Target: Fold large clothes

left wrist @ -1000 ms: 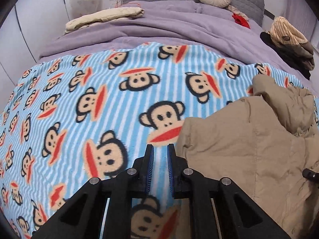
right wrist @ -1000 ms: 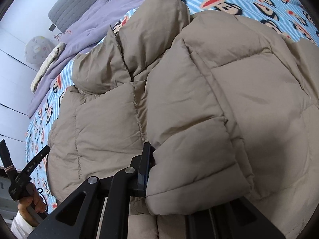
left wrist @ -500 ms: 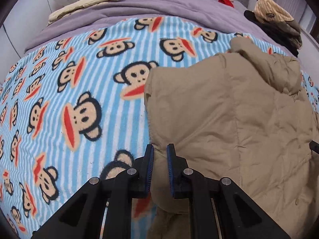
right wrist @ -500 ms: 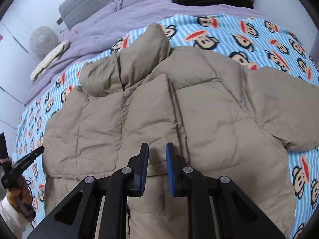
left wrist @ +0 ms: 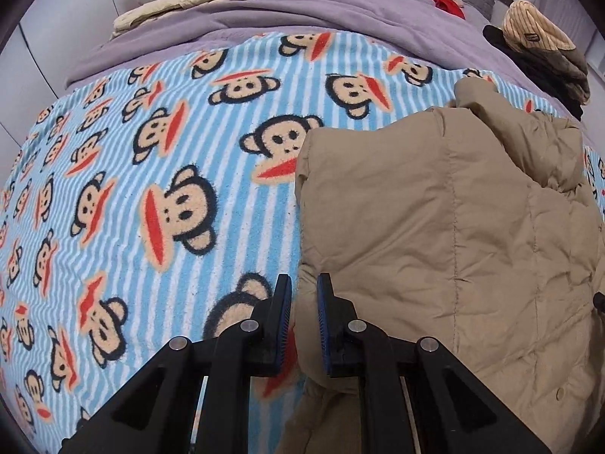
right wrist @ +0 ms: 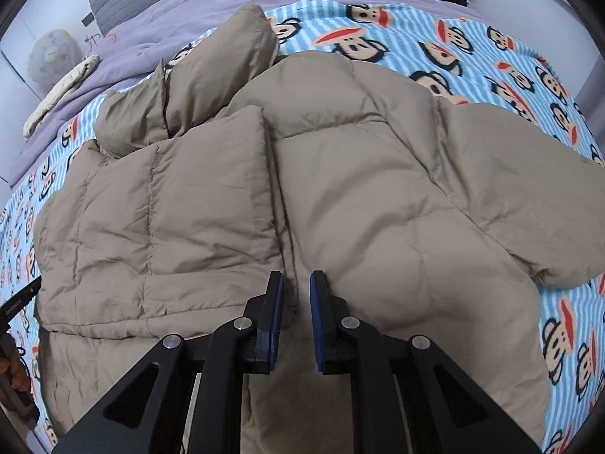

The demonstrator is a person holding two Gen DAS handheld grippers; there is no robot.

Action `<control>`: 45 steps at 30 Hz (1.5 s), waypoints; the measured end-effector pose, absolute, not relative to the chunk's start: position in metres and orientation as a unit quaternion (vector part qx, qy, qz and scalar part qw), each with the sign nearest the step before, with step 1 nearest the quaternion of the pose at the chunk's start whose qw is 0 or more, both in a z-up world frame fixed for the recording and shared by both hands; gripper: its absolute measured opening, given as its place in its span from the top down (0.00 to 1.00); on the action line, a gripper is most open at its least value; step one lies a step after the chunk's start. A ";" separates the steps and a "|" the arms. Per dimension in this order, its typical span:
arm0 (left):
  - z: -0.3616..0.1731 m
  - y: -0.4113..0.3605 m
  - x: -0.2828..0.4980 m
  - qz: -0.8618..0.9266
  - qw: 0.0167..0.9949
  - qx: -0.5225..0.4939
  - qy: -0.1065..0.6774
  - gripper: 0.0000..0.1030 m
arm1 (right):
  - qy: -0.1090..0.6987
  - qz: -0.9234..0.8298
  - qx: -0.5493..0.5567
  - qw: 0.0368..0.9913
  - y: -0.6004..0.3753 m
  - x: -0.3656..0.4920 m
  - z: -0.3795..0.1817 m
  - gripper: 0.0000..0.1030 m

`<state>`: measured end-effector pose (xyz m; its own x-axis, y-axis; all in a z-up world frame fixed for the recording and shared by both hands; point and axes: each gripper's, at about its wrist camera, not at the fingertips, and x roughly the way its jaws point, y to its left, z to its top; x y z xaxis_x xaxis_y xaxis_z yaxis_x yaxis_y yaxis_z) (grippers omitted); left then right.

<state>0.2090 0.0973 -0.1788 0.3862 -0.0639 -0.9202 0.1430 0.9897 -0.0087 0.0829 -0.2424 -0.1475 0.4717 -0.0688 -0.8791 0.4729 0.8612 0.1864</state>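
Tan puffer jacket [right wrist: 340, 196] spread on the monkey-print blanket [left wrist: 151, 196] covering the bed.
Left gripper [left wrist: 304, 283]: jaws nearly closed, over the jacket's left edge, nothing pinched. Right gripper [right wrist: 296, 280]: jaws just closing to a narrow gap, empty, above the jacket's near middle, one panel folded inward. Purple duvet [left wrist: 340, 3] lies beyond.

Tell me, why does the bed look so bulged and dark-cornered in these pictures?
Left wrist view: the fisheye lens bows the blue striped monkey-print blanket into a dome, with black corners. Right wrist view: the same curving swells the puffy beige quilted jacket; the light is soft and even, without glare, and both are sharp.
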 end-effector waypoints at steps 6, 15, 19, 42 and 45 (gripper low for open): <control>-0.148 0.089 0.178 -0.080 0.833 0.056 0.545 0.85 | 0.489 -0.150 0.261 0.819 -0.242 0.051 -0.136 0.82; -0.128 0.047 0.112 -0.121 0.814 0.081 0.562 0.85 | 0.501 -0.138 0.329 0.788 -0.221 -0.011 -0.134 0.57; -0.118 0.028 0.086 -0.136 0.815 0.086 0.557 0.01 | 0.504 -0.134 0.342 0.782 -0.217 -0.035 -0.131 0.51; -0.110 -0.131 0.053 -0.191 0.781 0.130 0.580 0.01 | 0.383 -0.122 0.527 0.748 -0.363 -0.123 -0.147 0.00; -0.115 -0.148 0.053 -0.188 0.774 0.123 0.593 0.01 | 0.370 -0.136 0.557 0.731 -0.397 -0.134 -0.158 0.00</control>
<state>0.0528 -0.1483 -0.1150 0.2271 -0.1451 -0.9630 0.4370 0.8989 -0.0324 -0.1344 -0.3967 -0.1575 0.6892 0.2130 -0.6926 0.6117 0.3414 0.7136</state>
